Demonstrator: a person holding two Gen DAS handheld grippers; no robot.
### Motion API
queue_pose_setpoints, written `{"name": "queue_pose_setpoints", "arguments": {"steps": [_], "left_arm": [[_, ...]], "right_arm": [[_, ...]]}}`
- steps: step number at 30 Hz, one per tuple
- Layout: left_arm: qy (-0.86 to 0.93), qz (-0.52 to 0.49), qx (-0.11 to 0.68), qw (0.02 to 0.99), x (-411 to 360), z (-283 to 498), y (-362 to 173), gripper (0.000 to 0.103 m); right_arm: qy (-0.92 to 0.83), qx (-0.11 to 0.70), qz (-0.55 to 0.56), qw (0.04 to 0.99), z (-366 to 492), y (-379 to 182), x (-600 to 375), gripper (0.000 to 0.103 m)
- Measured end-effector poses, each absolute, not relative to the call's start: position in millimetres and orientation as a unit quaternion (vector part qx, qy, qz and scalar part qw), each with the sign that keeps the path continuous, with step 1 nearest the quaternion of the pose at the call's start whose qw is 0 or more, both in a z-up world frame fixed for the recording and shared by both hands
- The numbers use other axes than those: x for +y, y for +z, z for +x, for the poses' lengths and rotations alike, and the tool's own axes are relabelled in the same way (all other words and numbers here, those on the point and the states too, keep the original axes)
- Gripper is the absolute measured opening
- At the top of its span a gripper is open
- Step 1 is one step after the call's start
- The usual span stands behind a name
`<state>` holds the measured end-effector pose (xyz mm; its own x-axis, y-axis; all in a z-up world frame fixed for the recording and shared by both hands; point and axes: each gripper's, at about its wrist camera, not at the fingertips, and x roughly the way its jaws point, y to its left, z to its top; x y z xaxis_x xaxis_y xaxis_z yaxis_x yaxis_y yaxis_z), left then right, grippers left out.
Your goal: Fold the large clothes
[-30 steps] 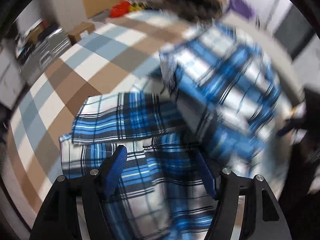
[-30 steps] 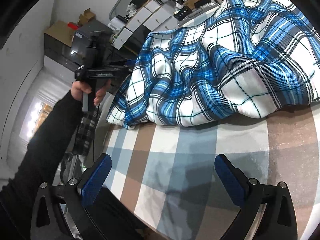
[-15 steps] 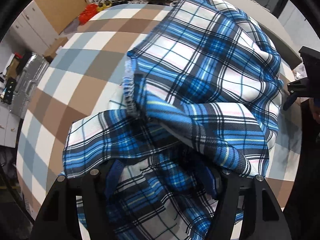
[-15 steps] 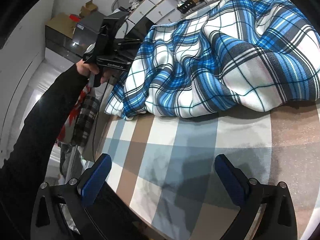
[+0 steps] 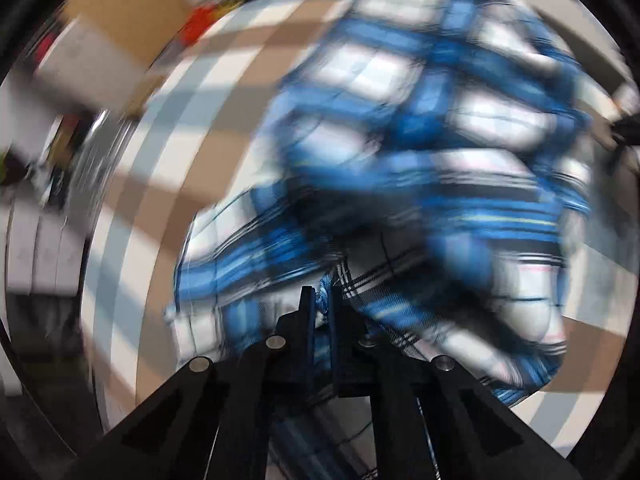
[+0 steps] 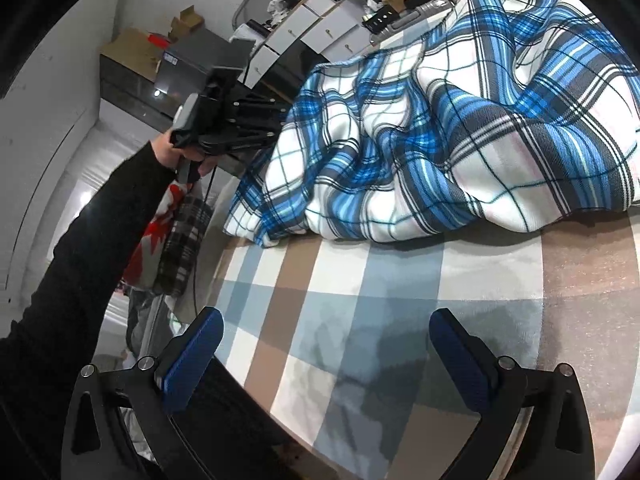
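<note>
In the left wrist view we see nearly everything smeared by motion blur: the blue, white and black plaid fabric garment loses its folds, and the red object and boxes past the checked brown, grey and white tablecloth are unreadable. In the right wrist view the garment runs off the right edge. There the black left gripper hides its fingertips behind the cloth's edge, and we cannot identify the small dark items on the white drawer cabinet.

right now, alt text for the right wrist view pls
The open right gripper hovers over a checked tablecloth, holding nothing. Beyond it lies a crumpled blue plaid garment, whose far left edge the left gripper reaches.
</note>
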<state>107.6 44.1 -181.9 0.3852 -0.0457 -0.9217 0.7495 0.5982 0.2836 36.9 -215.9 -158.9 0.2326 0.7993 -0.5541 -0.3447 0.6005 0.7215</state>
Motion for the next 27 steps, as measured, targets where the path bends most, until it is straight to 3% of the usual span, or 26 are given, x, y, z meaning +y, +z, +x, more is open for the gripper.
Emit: {"name": "queue_pose_setpoints", "arguments": {"steps": [11, 19, 27], "left_arm": [[-0.185, 0.331, 0.451, 0.808, 82, 80, -157, 0.0], [-0.072, 0.244, 0.443, 0.86, 110, 97, -127, 0.0], [0.012, 0.144, 0.493, 0.858, 162, 116, -163, 0.002]], "right_arm": [[0.384, 0.469, 0.244, 0.757, 32, -149, -218, 0.103], [0.378, 0.46, 0.257, 0.761, 32, -147, -225, 0.103], [0.353, 0.453, 0.257, 0.777, 35, -147, -232, 0.103]]}}
